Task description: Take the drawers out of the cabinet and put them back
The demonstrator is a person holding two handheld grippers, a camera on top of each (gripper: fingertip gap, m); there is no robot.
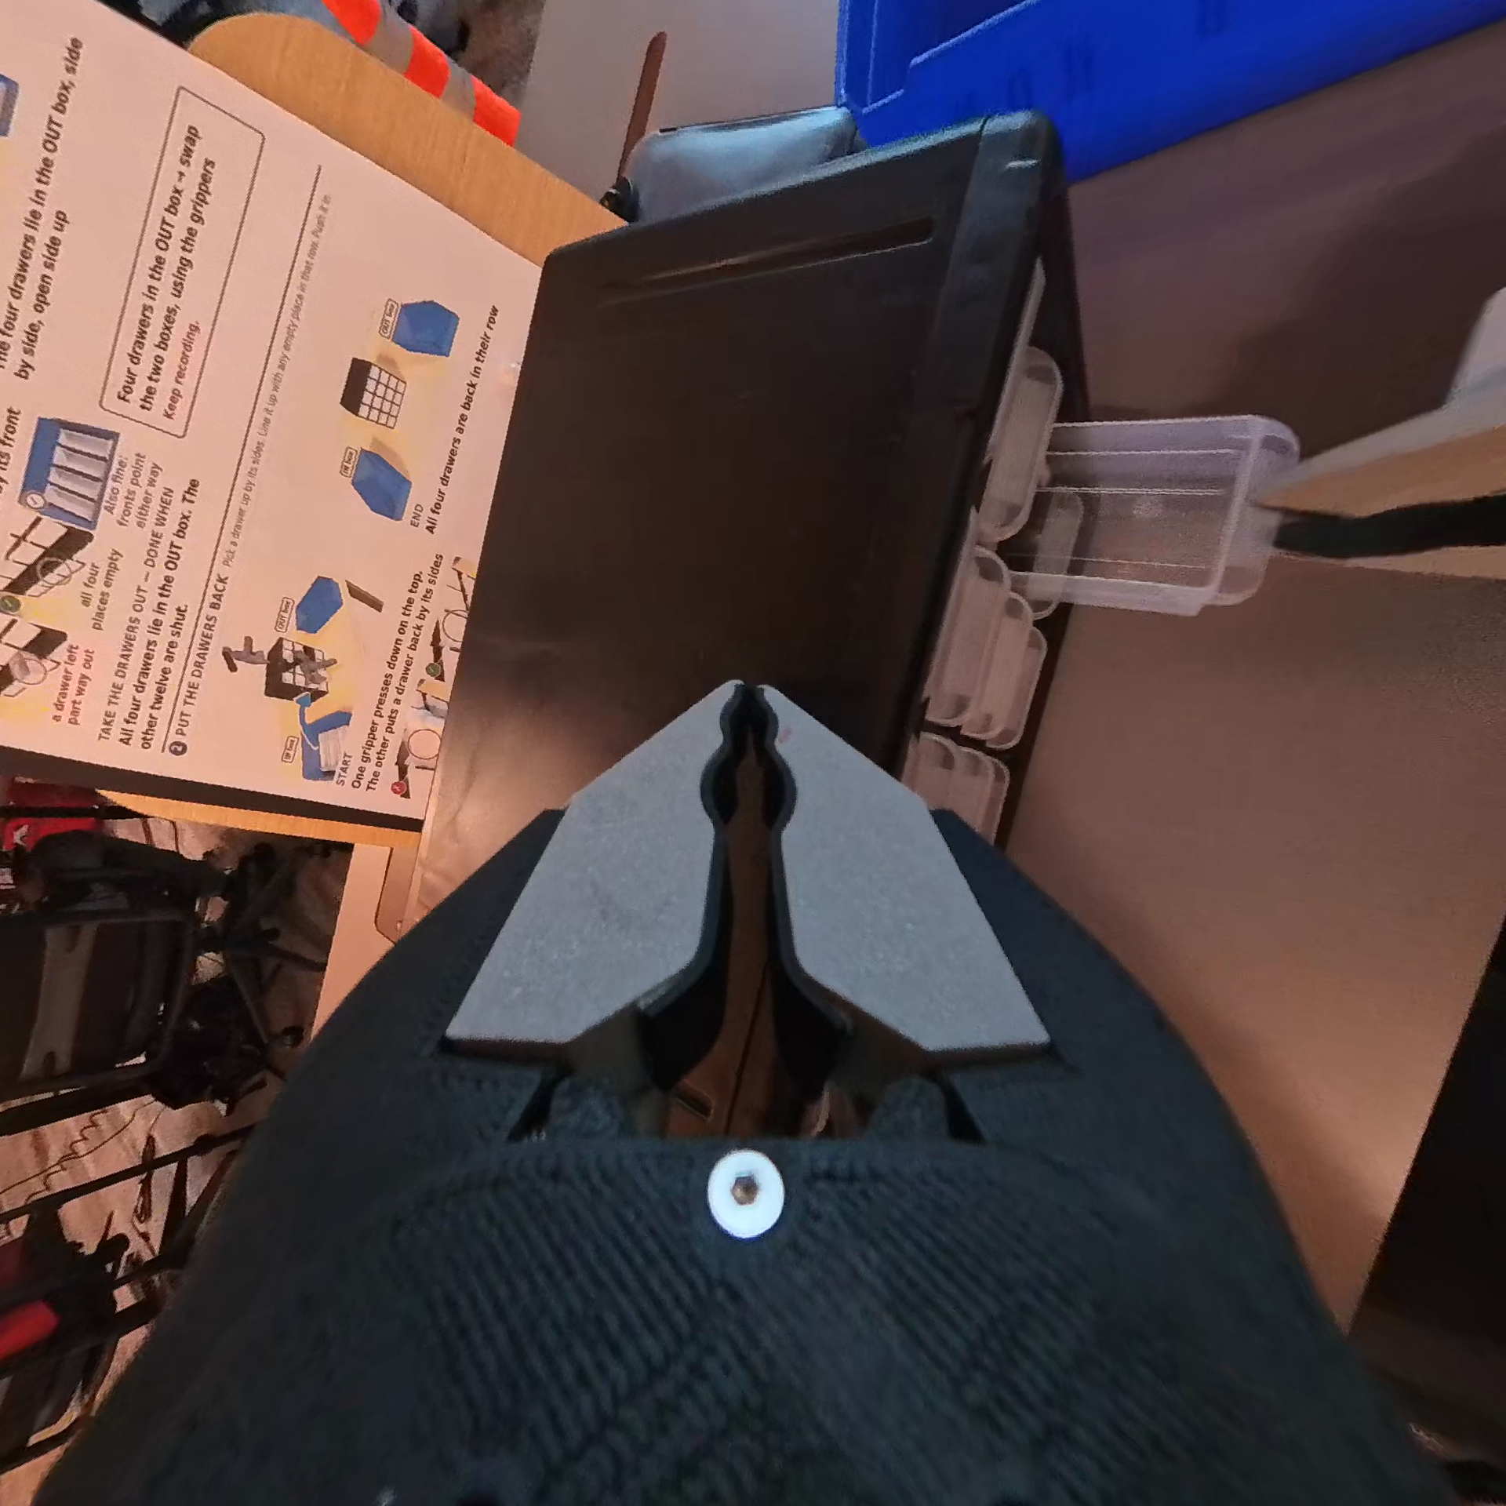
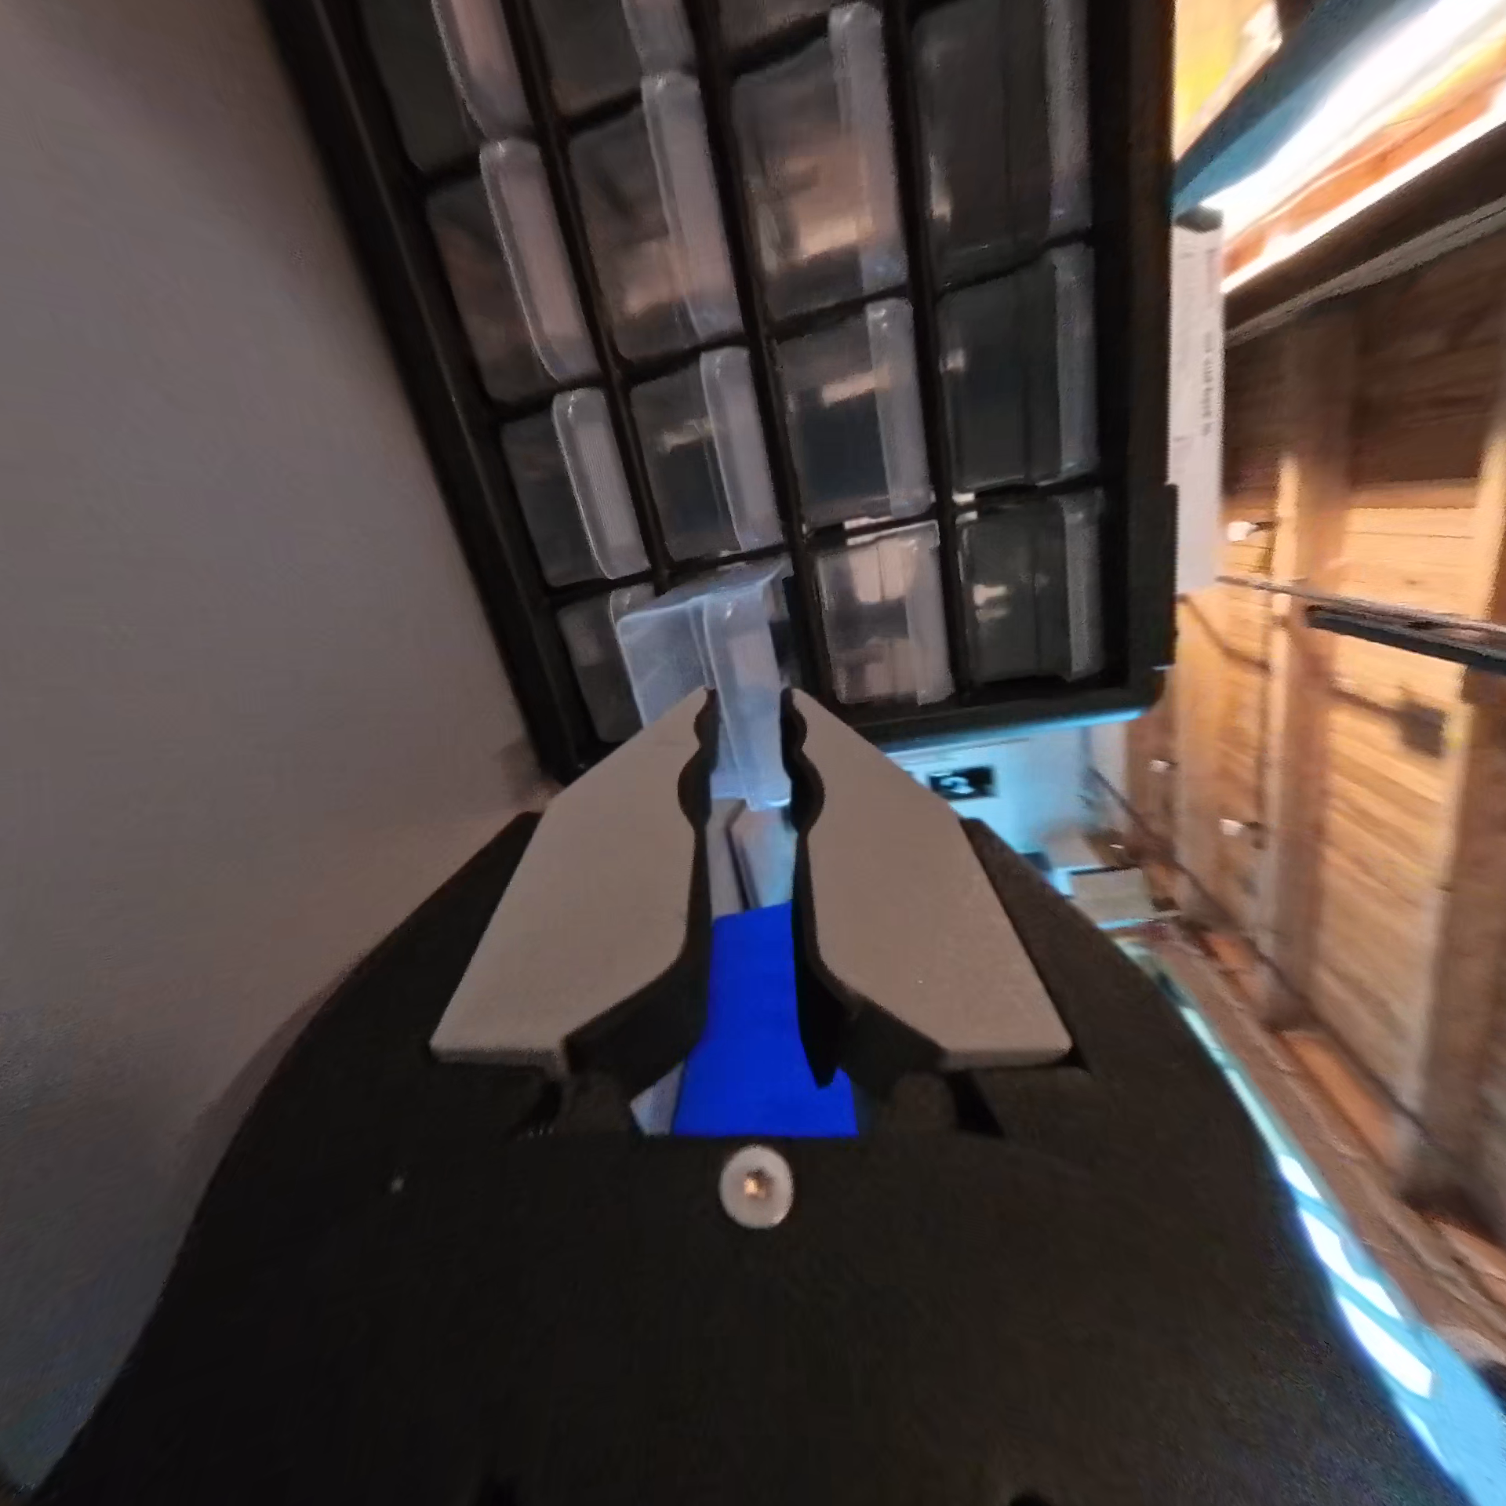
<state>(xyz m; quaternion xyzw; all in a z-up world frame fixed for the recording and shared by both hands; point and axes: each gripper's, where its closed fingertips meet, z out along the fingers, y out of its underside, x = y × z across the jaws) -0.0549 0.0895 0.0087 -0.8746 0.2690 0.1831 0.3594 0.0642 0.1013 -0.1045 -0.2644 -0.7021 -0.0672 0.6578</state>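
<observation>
A black cabinet [image 1: 750, 456] with a grid of clear plastic drawers stands on the table. My left gripper [image 1: 750, 693] is shut and empty, its tips resting on the cabinet's top panel. My right gripper [image 2: 748, 705] is shut on the handle of one clear drawer [image 2: 693, 652]. That drawer [image 1: 1157, 521] sticks well out of the cabinet front [image 2: 815, 326]. The right gripper's fingers [image 1: 1385, 497] show at the right edge of the left wrist view, on the drawer's front end. The other drawers [image 2: 1010, 391] sit shut in their slots.
A blue box [image 1: 1182, 73] stands behind the cabinet, and a blue patch [image 2: 758, 1019] shows below my right gripper. A printed instruction sheet [image 1: 204, 407] lies on a wooden board to the left. The brown table top [image 1: 1263, 815] spreads before the cabinet front.
</observation>
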